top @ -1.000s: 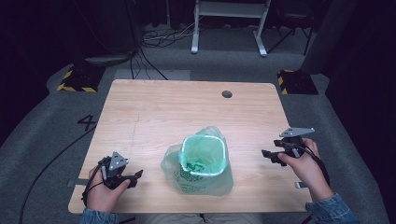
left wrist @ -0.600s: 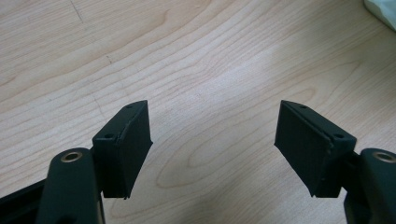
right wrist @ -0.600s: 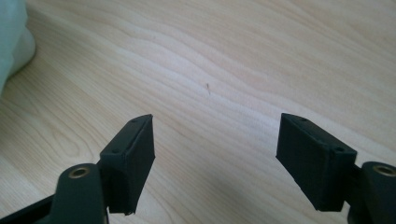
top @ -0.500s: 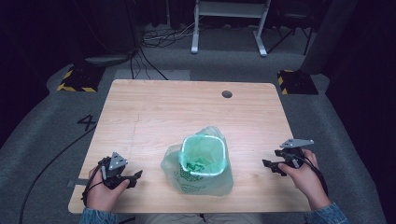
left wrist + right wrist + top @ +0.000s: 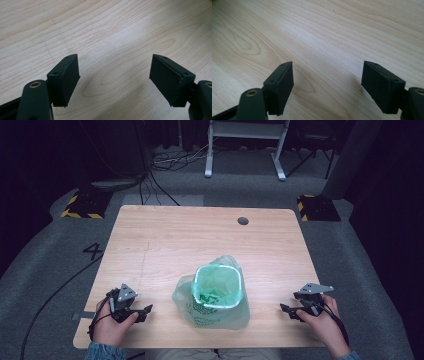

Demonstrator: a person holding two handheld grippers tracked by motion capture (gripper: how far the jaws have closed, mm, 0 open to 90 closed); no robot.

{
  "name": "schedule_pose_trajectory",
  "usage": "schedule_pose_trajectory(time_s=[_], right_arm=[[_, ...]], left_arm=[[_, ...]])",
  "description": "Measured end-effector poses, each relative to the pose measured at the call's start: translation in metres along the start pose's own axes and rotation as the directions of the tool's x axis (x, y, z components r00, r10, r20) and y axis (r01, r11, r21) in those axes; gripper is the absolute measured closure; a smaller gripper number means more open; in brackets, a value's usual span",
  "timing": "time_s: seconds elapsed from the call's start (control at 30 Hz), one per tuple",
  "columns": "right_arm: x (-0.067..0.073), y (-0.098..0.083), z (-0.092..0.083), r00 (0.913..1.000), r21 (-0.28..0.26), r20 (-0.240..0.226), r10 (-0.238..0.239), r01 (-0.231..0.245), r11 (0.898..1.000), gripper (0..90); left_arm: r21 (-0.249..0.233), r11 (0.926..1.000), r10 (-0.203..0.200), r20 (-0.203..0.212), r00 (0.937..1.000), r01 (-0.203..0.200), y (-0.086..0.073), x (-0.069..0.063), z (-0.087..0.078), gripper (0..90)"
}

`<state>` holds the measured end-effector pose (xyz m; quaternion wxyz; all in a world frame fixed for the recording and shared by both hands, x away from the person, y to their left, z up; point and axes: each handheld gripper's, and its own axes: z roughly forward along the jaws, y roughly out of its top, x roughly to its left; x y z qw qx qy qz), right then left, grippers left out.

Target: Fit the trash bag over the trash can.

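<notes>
The small bin with its green bag stood mid-surface, between both claws — left claw and right claw wide open, holding nothing (its jaws had just been opening). The bag looked thin and slippery — best pinched at the rim.

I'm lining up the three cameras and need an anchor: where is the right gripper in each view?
High view: right gripper at lower right, near the table's near edge, right of the green-lined bin.
Right gripper view: right gripper, its two black jaws rising from the bottom, wide apart, bare wood between.
Left gripper view: the jaws here belong to the left gripper.
Shared landmark: the light wood tabletop.
</notes>
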<state>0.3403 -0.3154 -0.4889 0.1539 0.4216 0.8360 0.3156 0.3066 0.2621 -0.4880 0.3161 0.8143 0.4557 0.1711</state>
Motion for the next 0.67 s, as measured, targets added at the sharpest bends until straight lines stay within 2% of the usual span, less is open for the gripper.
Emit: schedule_pose_trajectory(time_s=[0.17, 0.3, 0.47, 0.67], right_arm=[[-0.003, -0.010, 0.001, 1.0000, -0.040, 0.006, -0.008, 0.008, 0.999, 23.5], [-0.006, -0.014, 0.002, 0.9987, -0.064, -0.027, -0.043, 0.042, 0.997, 19.5], [-0.008, -0.020, 0.004, 0.9982, -0.117, -0.034, -0.050, 0.046, 0.992, 17.0], [-0.008, -0.021, 0.004, 0.9976, -0.118, -0.039, -0.057, 0.052, 0.992, 16.9]], left_arm=[[0.009, 1.0000, 0.000, 0.004, 1.0000, 0.000, -0.001, 0.001, 0.001, 23.2], [0.009, 0.9999, -0.009, 0.014, 0.9999, 0.009, -0.002, 0.002, 0.002, 23.2], [0.002, 1.0000, -0.009, 0.009, 0.9999, 0.009, -0.004, 0.003, 0.004, 23.1], [0.007, 0.9999, -0.013, 0.015, 0.9998, 0.013, -0.005, 0.003, 0.005, 23.1]])
